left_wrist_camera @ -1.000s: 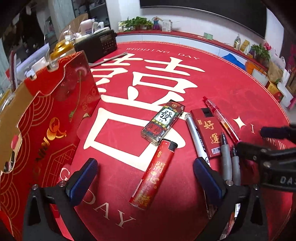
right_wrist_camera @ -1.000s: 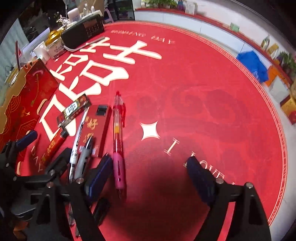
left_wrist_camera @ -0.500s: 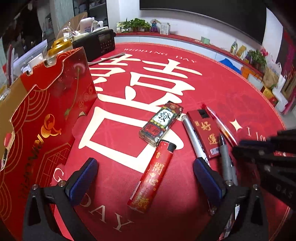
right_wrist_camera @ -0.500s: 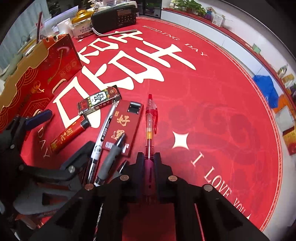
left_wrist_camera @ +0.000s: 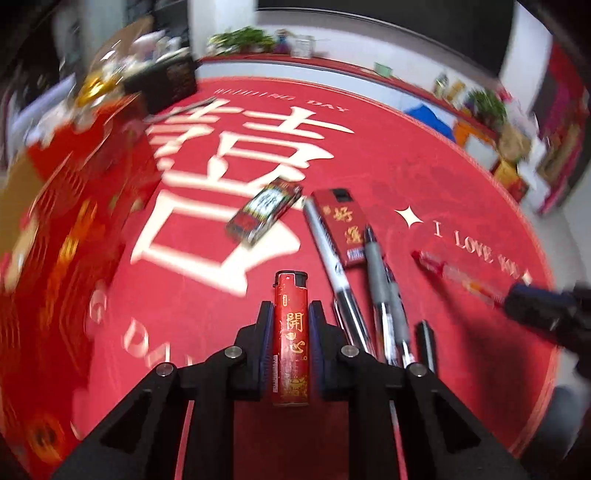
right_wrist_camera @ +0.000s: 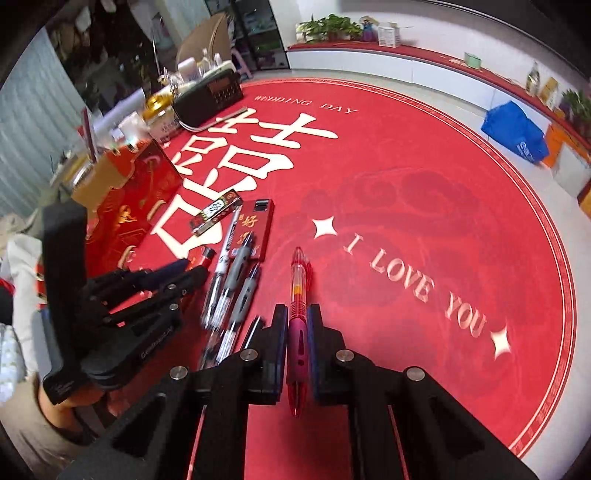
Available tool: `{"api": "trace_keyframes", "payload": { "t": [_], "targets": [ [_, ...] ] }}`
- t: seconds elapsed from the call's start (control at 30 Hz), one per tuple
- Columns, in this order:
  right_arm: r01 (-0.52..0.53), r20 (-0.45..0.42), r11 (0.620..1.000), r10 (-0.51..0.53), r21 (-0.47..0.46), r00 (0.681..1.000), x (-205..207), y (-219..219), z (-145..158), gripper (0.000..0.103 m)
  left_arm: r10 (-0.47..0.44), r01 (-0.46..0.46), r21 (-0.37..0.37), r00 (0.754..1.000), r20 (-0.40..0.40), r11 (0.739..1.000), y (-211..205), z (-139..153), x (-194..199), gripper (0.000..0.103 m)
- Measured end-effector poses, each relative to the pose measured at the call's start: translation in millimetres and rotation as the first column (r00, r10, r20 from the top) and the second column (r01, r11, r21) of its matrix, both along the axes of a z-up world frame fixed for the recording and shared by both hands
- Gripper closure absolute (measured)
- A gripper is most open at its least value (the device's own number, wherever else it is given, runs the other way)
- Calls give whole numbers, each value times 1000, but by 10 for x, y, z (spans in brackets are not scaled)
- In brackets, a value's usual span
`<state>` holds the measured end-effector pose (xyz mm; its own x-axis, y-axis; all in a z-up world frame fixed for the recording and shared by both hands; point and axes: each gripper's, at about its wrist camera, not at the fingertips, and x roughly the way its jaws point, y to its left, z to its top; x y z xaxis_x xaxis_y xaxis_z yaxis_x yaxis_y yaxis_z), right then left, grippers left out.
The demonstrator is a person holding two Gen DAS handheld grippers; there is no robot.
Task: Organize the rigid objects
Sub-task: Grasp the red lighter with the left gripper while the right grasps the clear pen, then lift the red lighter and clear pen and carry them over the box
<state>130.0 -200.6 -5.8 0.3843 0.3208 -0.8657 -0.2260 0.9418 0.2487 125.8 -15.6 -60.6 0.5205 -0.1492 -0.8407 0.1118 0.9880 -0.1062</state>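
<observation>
Round red mat [right_wrist_camera: 424, 192] with big white characters and "I LOVE YOU" lettering covers the surface; pale floor around its rim. Far side of the room: white ledge with potted plants [right_wrist_camera: 327, 27], dark panel on the wall above. Blue bag [right_wrist_camera: 517, 131] and orange boxes sit off the mat's right edge. Far left: black radio [right_wrist_camera: 208, 98], bottles and clutter, blurred.

Left gripper [left_wrist_camera: 291, 314] clamped on a red lighter [left_wrist_camera: 290, 339], lengthwise between the fingers, black cap pointing away. Right gripper [right_wrist_camera: 297, 319] clamped on a red-and-pink pen [right_wrist_camera: 298, 295], tip toward the camera.

On the mat between them: flat red box [left_wrist_camera: 341, 225] with gold characters, a smaller dark box [left_wrist_camera: 264, 216] just left of it, a silver marker [left_wrist_camera: 325, 243] along the red box's left edge, grey-grip pens [left_wrist_camera: 376, 266] overlapping its near end. Red-and-gold gift box [right_wrist_camera: 127, 206] stands at the mat's left.

Left view badly motion-blurred on the left side; gift box print unreadable there. Near ends of the pens are hidden behind gripper frames. Whether lighter and pen are touching the mat — cannot tell. A small black item [left_wrist_camera: 426, 343] beside the pens is too cut off to identify.
</observation>
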Motion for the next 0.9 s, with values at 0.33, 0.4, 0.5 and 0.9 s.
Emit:
{"api": "trace_keyframes", "payload": {
  "t": [0.33, 0.4, 0.5, 0.9],
  "targets": [
    [-115, -118, 959, 87, -258, 989, 33, 347, -397, 91, 14, -16, 56, 1000, 23, 998, -50, -7, -347, 83],
    [-164, -110, 935, 136, -315, 985, 46, 454, -389, 91, 11, -13, 78, 1000, 26, 997, -79, -10, -353, 82],
    [-213, -127, 908, 179, -360, 976, 51, 543, -348, 91, 21, -23, 89, 999, 30, 996, -97, -19, -349, 82],
    [-36, -57, 998, 33, -49, 998, -379, -6, 96, 92, 117, -118, 8, 991, 70, 993, -21, 270, -638, 83]
  ]
}}
